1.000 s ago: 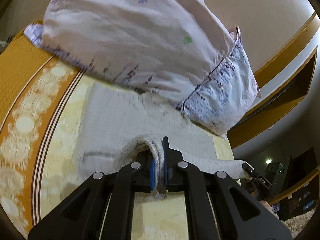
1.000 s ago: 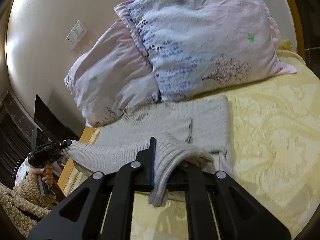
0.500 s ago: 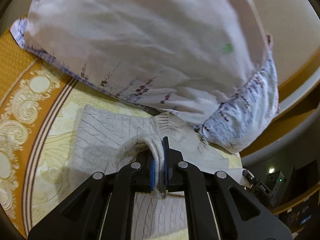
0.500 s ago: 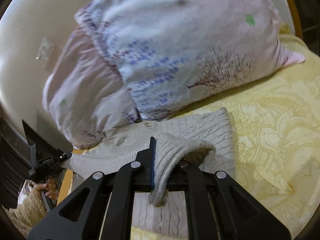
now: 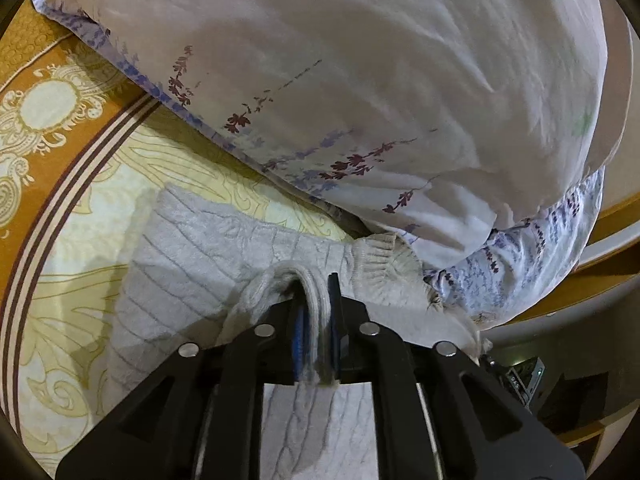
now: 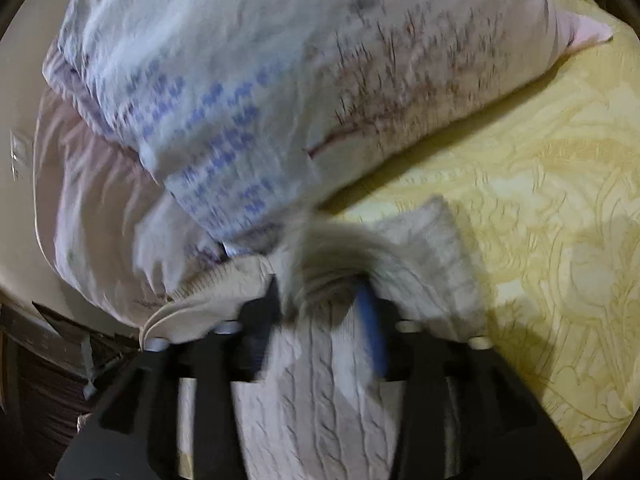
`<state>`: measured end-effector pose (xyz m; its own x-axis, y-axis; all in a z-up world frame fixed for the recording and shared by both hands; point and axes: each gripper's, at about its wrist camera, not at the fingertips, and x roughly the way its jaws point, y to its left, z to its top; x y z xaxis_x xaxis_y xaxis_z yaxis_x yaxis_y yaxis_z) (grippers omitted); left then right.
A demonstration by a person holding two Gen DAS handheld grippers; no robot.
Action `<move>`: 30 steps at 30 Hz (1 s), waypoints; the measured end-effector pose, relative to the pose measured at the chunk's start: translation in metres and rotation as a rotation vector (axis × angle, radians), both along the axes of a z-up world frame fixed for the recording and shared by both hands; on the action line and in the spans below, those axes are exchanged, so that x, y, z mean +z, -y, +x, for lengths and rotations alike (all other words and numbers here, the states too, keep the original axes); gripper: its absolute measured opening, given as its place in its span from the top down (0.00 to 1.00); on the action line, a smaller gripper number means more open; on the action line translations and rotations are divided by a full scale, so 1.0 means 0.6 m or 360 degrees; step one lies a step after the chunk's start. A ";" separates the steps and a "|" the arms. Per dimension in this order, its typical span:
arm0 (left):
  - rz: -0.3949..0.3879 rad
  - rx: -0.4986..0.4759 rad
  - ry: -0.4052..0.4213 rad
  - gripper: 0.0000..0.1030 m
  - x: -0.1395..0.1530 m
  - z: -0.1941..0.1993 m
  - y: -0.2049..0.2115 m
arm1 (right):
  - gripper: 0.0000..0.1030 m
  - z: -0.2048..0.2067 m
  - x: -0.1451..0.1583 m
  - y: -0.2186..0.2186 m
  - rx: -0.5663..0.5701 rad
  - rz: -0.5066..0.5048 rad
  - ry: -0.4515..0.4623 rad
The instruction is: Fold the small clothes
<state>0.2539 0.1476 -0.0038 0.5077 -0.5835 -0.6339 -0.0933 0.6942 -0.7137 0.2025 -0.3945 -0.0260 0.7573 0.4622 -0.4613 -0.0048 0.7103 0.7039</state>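
A grey cable-knit sweater [image 5: 188,256] lies on the yellow bedspread, its far edge against the pillows. My left gripper [image 5: 318,300] is shut on a folded hem of the sweater, held low over the garment. In the right wrist view the sweater [image 6: 436,248] lies flat under my right gripper [image 6: 324,304], whose jaws stand apart with a fold of knit draped loosely between them; the view is blurred by motion. The ribbed collar [image 5: 380,256] shows by the pillow.
Two floral pillows [image 5: 360,80] [image 6: 280,80] lean close over the sweater's far edge. The yellow patterned bedspread [image 6: 540,200] spreads to the right; its orange border [image 5: 36,80] runs along the left. The bed's edge and dark floor [image 6: 48,360] lie at lower left.
Both grippers have carried the sweater's hem forward toward the pillows, folding it over the body. The right gripper's jaws have opened; the left stays clamped.
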 end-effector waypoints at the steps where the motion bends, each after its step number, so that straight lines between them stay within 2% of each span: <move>1: -0.0016 -0.0003 0.0019 0.69 0.006 -0.003 -0.002 | 0.44 -0.007 0.007 0.003 -0.0018 -0.0025 0.0022; 2: -0.0006 0.0002 0.0045 0.47 0.013 -0.006 -0.003 | 0.44 -0.016 0.013 0.008 -0.0035 -0.0056 0.0037; 4: 0.0092 0.0045 0.0140 0.34 0.040 -0.022 -0.009 | 0.47 -0.037 0.019 0.019 -0.0068 -0.0126 0.0047; 5: 0.0126 0.0052 0.0172 0.34 0.050 -0.029 -0.012 | 0.49 -0.048 0.018 0.025 -0.0079 -0.0160 0.0040; 7: 0.0180 0.0038 0.0222 0.35 0.067 -0.048 -0.020 | 0.62 -0.070 0.012 0.035 -0.0081 -0.0229 0.0011; 9: 0.0274 0.0003 0.0236 0.36 0.073 -0.072 -0.024 | 0.63 -0.100 -0.001 0.041 -0.0068 -0.0298 -0.0027; 11: 0.0352 -0.0032 0.0234 0.42 0.072 -0.091 -0.025 | 0.64 -0.118 -0.012 0.041 -0.0049 -0.0331 -0.0054; 16: 0.0478 -0.0106 0.0166 0.48 0.045 -0.136 -0.020 | 0.64 -0.151 -0.035 0.029 0.0016 -0.0378 -0.0098; 21: 0.0500 -0.0113 0.0122 0.55 0.020 -0.162 -0.017 | 0.71 -0.156 -0.039 0.011 0.0055 -0.0437 -0.0096; 22: 0.0506 -0.0112 0.0124 0.58 0.019 -0.164 -0.014 | 0.76 -0.156 -0.039 0.010 0.0053 -0.0455 -0.0100; 24: 0.0510 -0.0103 0.0116 0.66 0.015 -0.167 -0.012 | 0.82 -0.156 -0.040 0.009 0.0050 -0.0483 -0.0103; 26: 0.0507 -0.0094 0.0099 0.87 0.011 -0.170 -0.015 | 0.87 -0.161 -0.035 0.008 0.0047 -0.0510 -0.0083; 30: 0.0484 -0.0103 0.0101 0.93 0.011 -0.176 -0.021 | 0.92 -0.183 -0.016 0.008 0.0052 -0.0483 -0.0010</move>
<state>0.1482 0.1599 0.0026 0.5197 -0.4044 -0.7526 -0.0036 0.8798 -0.4753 0.0926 -0.3995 -0.0358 0.7409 0.3266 -0.5869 -0.0275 0.8878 0.4594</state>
